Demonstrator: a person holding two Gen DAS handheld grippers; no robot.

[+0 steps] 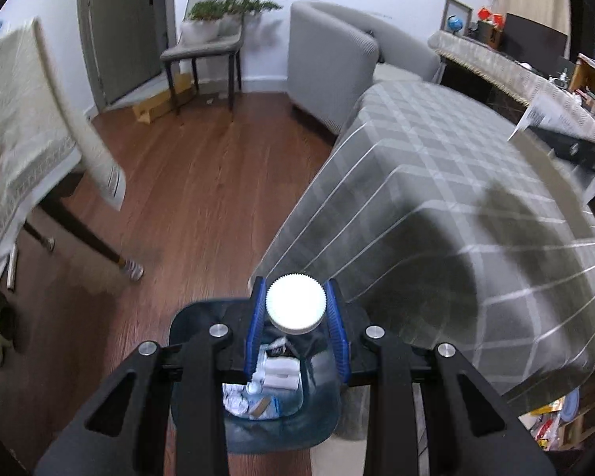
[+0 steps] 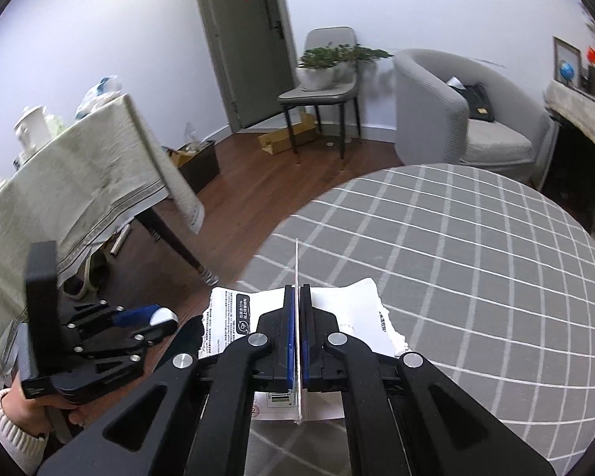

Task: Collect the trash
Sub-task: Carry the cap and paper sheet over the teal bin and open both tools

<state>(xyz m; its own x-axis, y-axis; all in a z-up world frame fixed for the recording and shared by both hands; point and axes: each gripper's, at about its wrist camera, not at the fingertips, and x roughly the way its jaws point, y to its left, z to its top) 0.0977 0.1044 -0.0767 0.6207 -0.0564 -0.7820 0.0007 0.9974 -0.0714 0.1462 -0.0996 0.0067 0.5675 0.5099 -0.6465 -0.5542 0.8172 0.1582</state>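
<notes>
The left gripper [image 1: 296, 309] is clamped on a clear plastic bottle [image 1: 285, 380], its blue pads [image 1: 258, 329] pressing either side of the neck just under the white ribbed cap [image 1: 296, 302]. The bottle hangs down toward the camera, and through its clear wall there is a blue trash bin [image 1: 202, 325] on the wooden floor [image 1: 202, 182], with crumpled paper and wrappers [image 1: 258, 392] inside. The bottle looks to be over the bin, though the distorted lens makes that hard to confirm.

Over on the right, the right gripper [image 2: 297, 317] is squeezed fully together on a thin white sheet [image 2: 297, 265], seen edge-on as a sliver rising between the pads. Beneath it lies a white printed package [image 2: 234, 317] at the edge of the round table [image 2: 476, 258] with its grey checked cloth. A hand [image 2: 31, 404] in a cream sleeve holds the left gripper at lower left.
</notes>
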